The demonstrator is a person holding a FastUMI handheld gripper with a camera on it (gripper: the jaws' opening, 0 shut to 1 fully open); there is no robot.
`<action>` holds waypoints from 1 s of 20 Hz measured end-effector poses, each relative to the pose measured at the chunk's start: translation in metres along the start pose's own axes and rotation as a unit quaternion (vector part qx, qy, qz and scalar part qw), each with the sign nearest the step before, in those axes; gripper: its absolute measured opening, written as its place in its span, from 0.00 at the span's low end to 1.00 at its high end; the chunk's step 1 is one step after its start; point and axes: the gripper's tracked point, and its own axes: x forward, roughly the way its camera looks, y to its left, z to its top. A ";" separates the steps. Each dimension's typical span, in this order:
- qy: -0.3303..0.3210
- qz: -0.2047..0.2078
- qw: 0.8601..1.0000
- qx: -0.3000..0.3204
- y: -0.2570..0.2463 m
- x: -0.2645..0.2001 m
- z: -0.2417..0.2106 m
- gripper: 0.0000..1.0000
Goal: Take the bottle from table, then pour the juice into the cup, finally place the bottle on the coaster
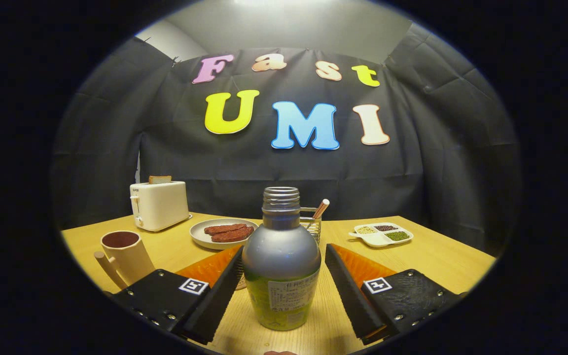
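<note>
Grey and uncapped, the bottle [281, 259] stood upright on the counter [442, 256] between the spread fingers of the hand-held gripper [281, 288], which should probably close squarely on its body, keeping it vertical before lifting toward the cup [125, 254] at left.

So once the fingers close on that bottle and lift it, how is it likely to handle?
The bottle stands upright between the open gripper fingers, untouched. Its body looks smooth and rounded, so the pads may slip somewhat. It is uncapped, so tilting probably spills juice. Narrow neck over a wide body suggests it resists tipping; its weight cannot be judged.
</note>
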 end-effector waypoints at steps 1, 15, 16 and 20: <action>0.002 0.002 1.000 0.002 0.002 0.002 -0.003 0.99; 0.047 0.015 0.998 -0.035 0.001 0.004 0.030 0.79; 0.047 0.014 0.998 -0.050 0.002 0.003 0.038 0.79; 0.052 0.028 0.989 -0.138 0.014 0.004 0.063 0.79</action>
